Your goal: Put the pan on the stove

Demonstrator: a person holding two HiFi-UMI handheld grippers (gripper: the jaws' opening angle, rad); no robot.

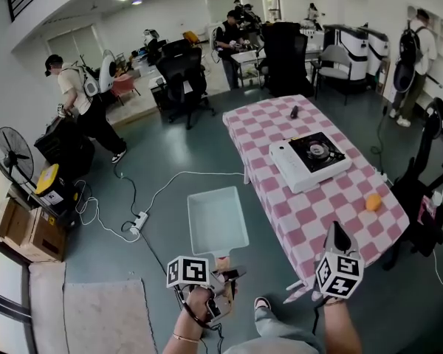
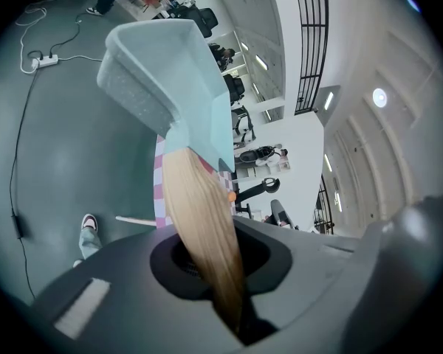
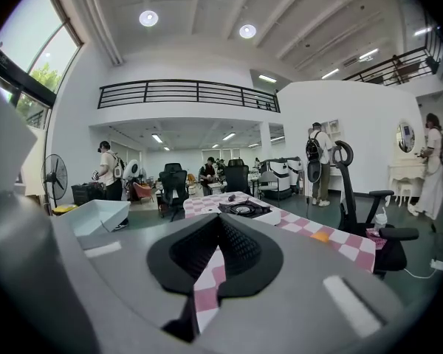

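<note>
A pale blue square pan (image 1: 216,218) with a wooden handle (image 1: 221,259) hangs over the floor, left of the checked table (image 1: 295,220). My left gripper (image 1: 224,273) is shut on that handle. In the left gripper view the handle (image 2: 203,220) runs out from between the jaws up to the pan (image 2: 170,72). The white portable stove (image 1: 310,162) sits on the table's middle, its black burner empty. My right gripper (image 1: 337,236) is shut and holds nothing, hovering over the table's near corner. From the right gripper (image 3: 220,223) view, the stove (image 3: 244,209) lies ahead and the pan (image 3: 96,220) to the left.
An orange object (image 1: 373,202) lies near the table's right edge and a small black object (image 1: 294,112) at its far end. A power strip (image 1: 139,222) with cables lies on the floor to the left. A black chair frame (image 1: 427,190) stands right of the table. People and office chairs are further back.
</note>
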